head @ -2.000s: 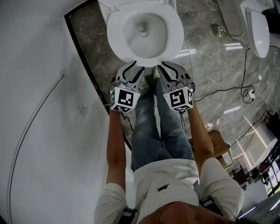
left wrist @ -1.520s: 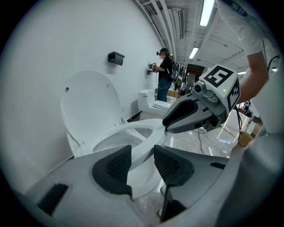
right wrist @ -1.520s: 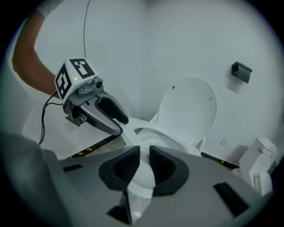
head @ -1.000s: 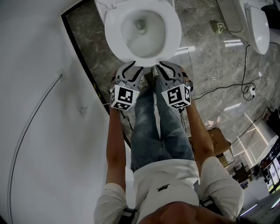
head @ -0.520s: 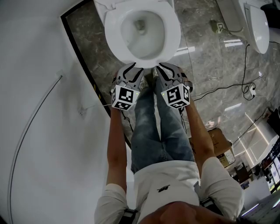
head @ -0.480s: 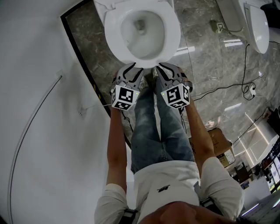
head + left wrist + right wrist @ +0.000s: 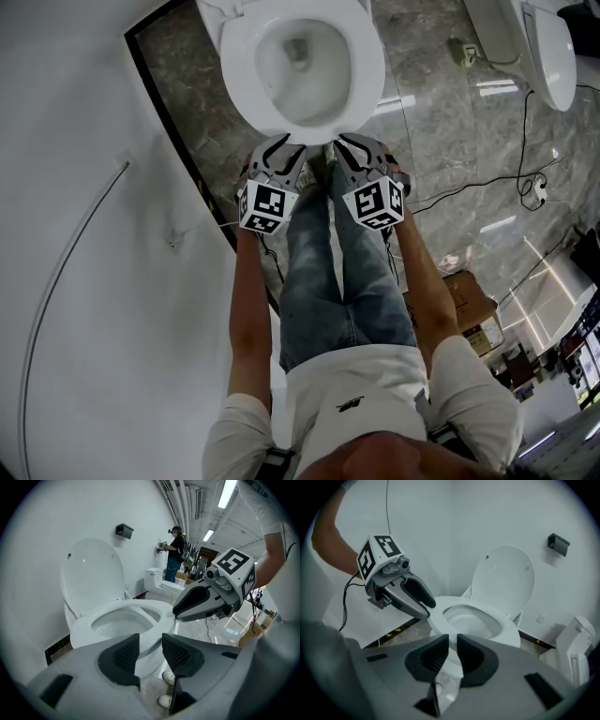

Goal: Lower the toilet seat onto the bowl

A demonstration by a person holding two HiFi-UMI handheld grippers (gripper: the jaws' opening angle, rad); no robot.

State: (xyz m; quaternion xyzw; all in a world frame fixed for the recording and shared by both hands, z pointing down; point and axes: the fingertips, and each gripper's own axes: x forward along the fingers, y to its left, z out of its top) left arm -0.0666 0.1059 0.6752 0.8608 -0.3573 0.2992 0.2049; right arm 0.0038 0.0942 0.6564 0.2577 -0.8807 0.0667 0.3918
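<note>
The white toilet seat (image 7: 367, 67) lies flat on the bowl (image 7: 140, 656); the lid (image 7: 91, 569) stands upright against the wall behind it. My left gripper (image 7: 281, 142) and right gripper (image 7: 349, 141) hover side by side just before the bowl's front edge, touching nothing. In the left gripper view the left gripper (image 7: 151, 641) is open with the seat's front rim (image 7: 154, 609) beyond its gap. The right gripper (image 7: 453, 641) has just been closing its jaws; a narrow gap stays, with nothing between them.
A white wall (image 7: 84, 234) runs along the left. A second toilet (image 7: 548, 56) stands at the right, with a cable (image 7: 487, 192) across the marble floor and a cardboard box (image 7: 473, 305) near my right side. A person (image 7: 176, 550) stands far behind.
The right gripper has edged slightly towards the left one. The seat, the lid and the left gripper stand as before.
</note>
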